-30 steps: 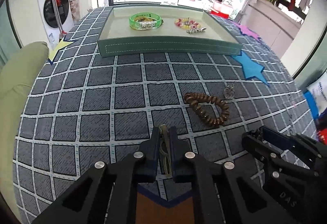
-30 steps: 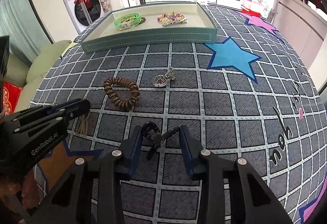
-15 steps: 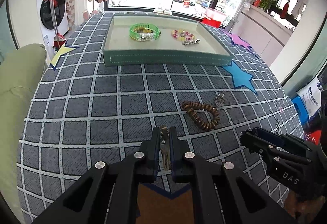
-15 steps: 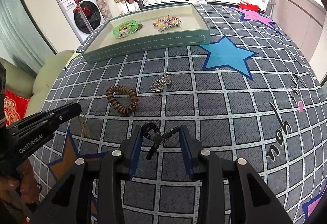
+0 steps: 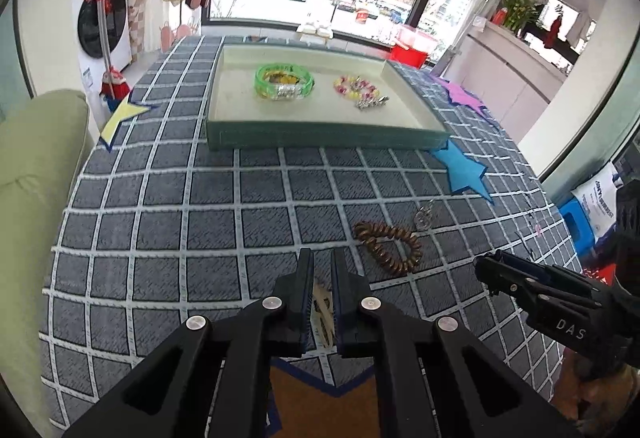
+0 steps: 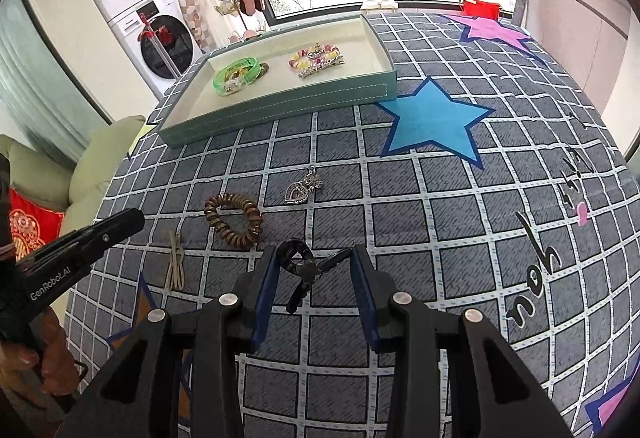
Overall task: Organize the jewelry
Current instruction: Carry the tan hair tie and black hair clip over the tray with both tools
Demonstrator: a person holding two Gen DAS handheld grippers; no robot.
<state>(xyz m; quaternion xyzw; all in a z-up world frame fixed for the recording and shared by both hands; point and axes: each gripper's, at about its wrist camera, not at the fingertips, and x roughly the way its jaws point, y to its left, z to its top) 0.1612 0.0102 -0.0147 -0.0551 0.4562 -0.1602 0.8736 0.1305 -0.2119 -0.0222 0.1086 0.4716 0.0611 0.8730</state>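
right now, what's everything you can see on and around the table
tablecloth: one, grey check with coloured stars, covers the table
tray: one, teal with cream lining, far side
bangle: one, green, in the tray, left
beaded bracelet: one, pink and yellow, in the tray, right
hair clip: one, silver, in the tray beside the beads
wooden bracelet: one, brown, on the cloth
heart pendant: one, silver, on the cloth beside the wooden bracelet
band: one, beige, on the cloth near the left gripper
black clip: one, held between the right gripper's fingers
left gripper: black, shut, apparently holding nothing
right gripper: black, closed on the black clip
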